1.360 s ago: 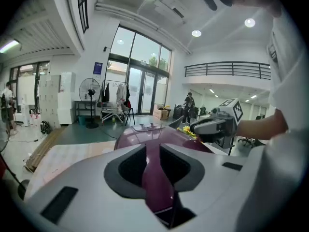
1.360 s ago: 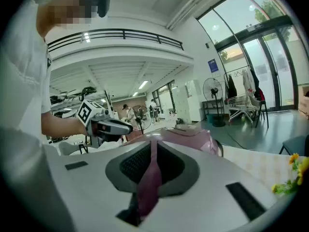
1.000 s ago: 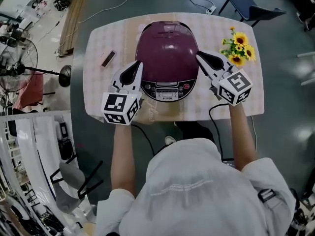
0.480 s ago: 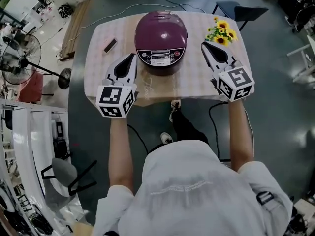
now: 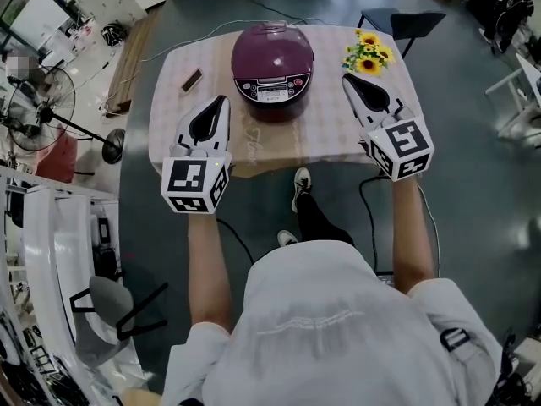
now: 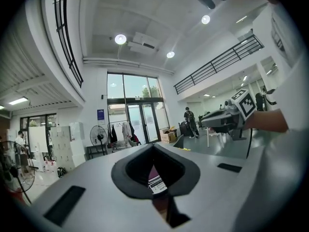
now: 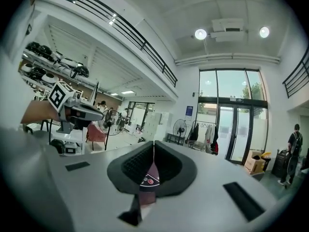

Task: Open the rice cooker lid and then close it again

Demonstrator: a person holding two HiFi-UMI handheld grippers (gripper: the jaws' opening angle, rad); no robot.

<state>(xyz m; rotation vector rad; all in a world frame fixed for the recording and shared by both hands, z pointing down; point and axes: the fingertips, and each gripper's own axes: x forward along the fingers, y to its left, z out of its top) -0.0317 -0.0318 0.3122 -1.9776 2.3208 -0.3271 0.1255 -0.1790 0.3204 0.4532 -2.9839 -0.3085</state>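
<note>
The purple rice cooker (image 5: pixel 272 62) stands with its lid down at the far middle of the checked table (image 5: pixel 330 134), control panel facing me. My left gripper (image 5: pixel 221 100) hovers over the table's near left, short of the cooker, jaws shut and empty. My right gripper (image 5: pixel 347 79) hovers at the near right, also shut on nothing. Neither touches the cooker. In the left gripper view the closed jaws (image 6: pixel 153 146) leave only a sliver of the cooker (image 6: pixel 155 180) showing. The right gripper view is alike: shut jaws (image 7: pixel 153 144), a strip of the cooker (image 7: pixel 148 178) below them.
A bunch of sunflowers (image 5: pixel 366 55) stands at the table's far right, close to the right gripper. A small dark object (image 5: pixel 192 79) lies at the far left. A chair (image 5: pixel 406 19) stands behind the table and a floor fan (image 5: pixel 38 112) to the left. A shoe (image 5: pixel 300 180) shows under the near edge.
Both grippers have drawn back from the cooker's flanks toward me and risen. The cooker now lies farther off and looks smaller; its lid stays down.
</note>
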